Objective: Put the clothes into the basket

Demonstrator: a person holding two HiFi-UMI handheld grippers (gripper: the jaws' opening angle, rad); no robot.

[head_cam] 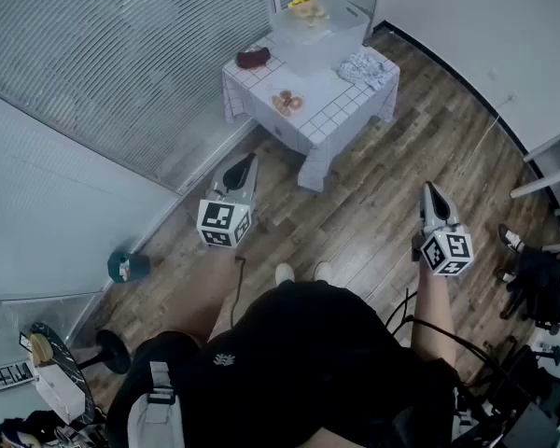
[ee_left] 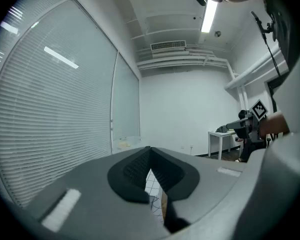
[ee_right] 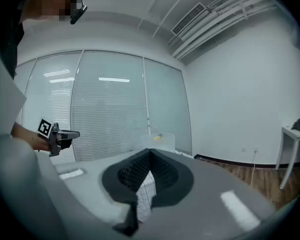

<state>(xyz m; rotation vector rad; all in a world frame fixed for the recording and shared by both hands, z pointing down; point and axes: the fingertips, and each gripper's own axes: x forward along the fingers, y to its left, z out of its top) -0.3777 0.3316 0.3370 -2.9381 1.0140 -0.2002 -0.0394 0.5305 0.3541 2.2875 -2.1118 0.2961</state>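
A small table [head_cam: 341, 110] with a white checked cloth stands ahead of me. On it sit a clear plastic basket [head_cam: 329, 40], a dark red garment [head_cam: 253, 59], a peach garment [head_cam: 287, 102] and a pale patterned garment [head_cam: 364, 68]. My left gripper [head_cam: 251, 159] hangs over the wooden floor short of the table's near left corner, shut and holding nothing. My right gripper [head_cam: 430, 189] is out to the right of the table, also shut and holding nothing. In both gripper views the jaws meet at the tip, left gripper [ee_left: 150, 148] and right gripper [ee_right: 150, 151]. The basket [ee_right: 160, 139] shows beyond the right one.
Window blinds [head_cam: 121, 54] run along the left, a white wall [head_cam: 485, 17] at the back right. A teal object [head_cam: 128, 267] and a black stool [head_cam: 112, 351] stand on the floor at left. A person's legs [head_cam: 537, 278] and a white table [head_cam: 555, 161] are at right.
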